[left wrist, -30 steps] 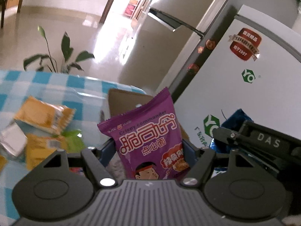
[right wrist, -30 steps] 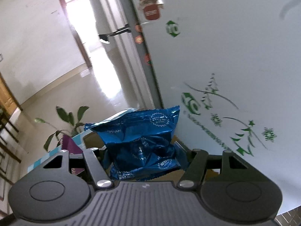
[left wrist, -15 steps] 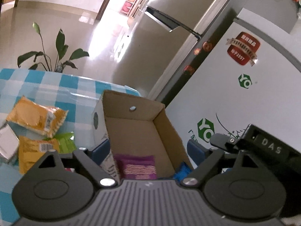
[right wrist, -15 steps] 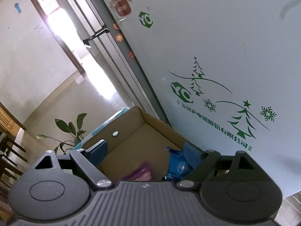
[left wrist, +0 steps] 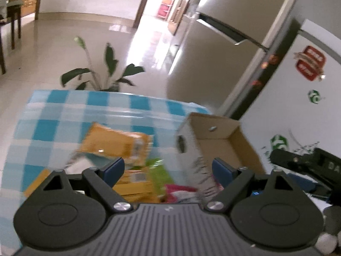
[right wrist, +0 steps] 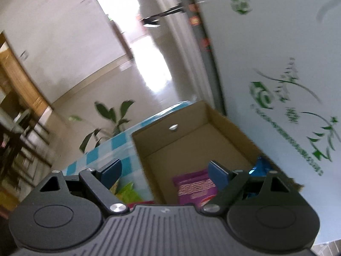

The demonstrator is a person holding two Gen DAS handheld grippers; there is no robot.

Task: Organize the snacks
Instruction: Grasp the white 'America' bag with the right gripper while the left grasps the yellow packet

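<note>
Blue-and-white checked tablecloth [left wrist: 64, 115], brown cardboard box [right wrist: 191, 140], purple packet [right wrist: 194, 186], orange packet [left wrist: 113, 143]

Both our grippers hang with jaws spread, nothing between them.

Our left gripper [left wrist: 168, 169] points forward and slightly down, its blue pads [left wrist: 114, 168] wide apart and bare. Our right gripper [right wrist: 164, 170] is rolled to one side, so its view tilts, its blue pads [right wrist: 217, 173] equally wide; its black body [left wrist: 307, 165] shows at the right edge of the left wrist view.
</note>
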